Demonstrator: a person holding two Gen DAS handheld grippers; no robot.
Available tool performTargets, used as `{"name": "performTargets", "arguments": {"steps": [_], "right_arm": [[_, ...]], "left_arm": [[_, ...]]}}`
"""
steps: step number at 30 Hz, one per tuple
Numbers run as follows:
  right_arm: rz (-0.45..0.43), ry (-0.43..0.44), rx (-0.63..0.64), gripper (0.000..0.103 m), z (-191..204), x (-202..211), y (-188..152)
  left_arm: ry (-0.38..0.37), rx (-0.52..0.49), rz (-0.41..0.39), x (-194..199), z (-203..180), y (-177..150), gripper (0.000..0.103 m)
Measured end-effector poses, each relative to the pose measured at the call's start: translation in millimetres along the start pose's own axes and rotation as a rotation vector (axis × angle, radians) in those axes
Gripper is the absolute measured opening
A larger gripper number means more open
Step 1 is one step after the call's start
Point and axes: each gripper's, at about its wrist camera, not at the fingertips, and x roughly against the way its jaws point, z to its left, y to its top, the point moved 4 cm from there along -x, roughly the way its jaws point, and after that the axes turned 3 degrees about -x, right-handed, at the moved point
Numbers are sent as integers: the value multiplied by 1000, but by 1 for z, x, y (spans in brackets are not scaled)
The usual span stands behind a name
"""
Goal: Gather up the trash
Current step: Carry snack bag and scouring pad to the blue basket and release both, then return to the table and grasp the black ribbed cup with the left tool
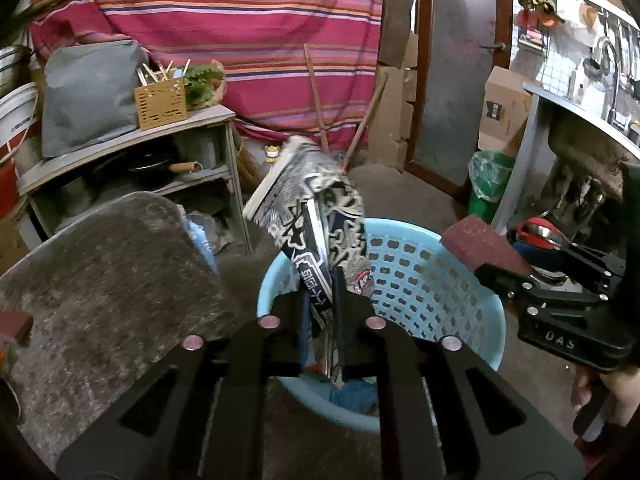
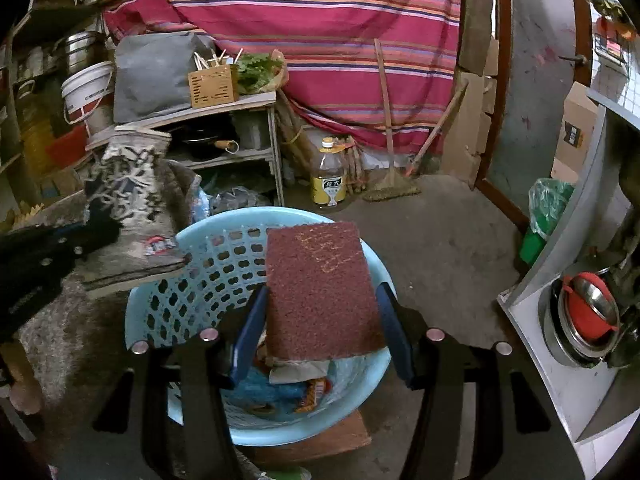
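Left wrist view, one left hand-held gripper pinching one patterned wrapper mid frame, over one blue basket, right wrist view, one right hand-held gripper holding one red-brown scrub pad mid frame, above that basket, one oil bottle behind.

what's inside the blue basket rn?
In the blue basket: a blue plastic bag, an orange snack wrapper and a greyish scrap. The red scouring pad in the right gripper hides the rest of the bottom.
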Motion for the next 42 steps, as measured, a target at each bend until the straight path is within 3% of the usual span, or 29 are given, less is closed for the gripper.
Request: {"name": "performTargets", "arguments": {"steps": [1, 3, 7, 12, 20, 23, 24, 33, 34, 42], "right_arm": [[1, -1, -1, 55, -1, 0, 0], [3, -4, -1, 55, -1, -1, -1], [8, -7, -3, 55, -1, -2, -1], [25, -5, -1, 55, 6, -8, -3], [33, -23, 8, 57, 32, -22, -4], [11, -44, -2, 85, 38, -22, 1], [-1, -61, -3, 87, 42, -20, 4], [-32, -17, 4, 89, 98, -1, 4], [-37, -7, 14, 96, 109, 0, 1], [-25, 68, 78, 99, 191, -2, -19]], "left_arm": [[-3, -4, 3, 0, 2, -2, 25], [0, -6, 6, 0, 4, -3, 49], [22, 2, -2, 10, 12, -7, 55], [122, 16, -40, 38, 38, -17, 83], [268, 92, -70, 95, 111, -42, 94], [343, 116, -89, 116, 139, -49, 98], [361, 127, -91, 123, 148, -51, 98], [525, 220, -82, 174, 236, -90, 98], [547, 230, -73, 179, 248, -98, 98], [609, 308, -10, 184, 303, -148, 98]]}}
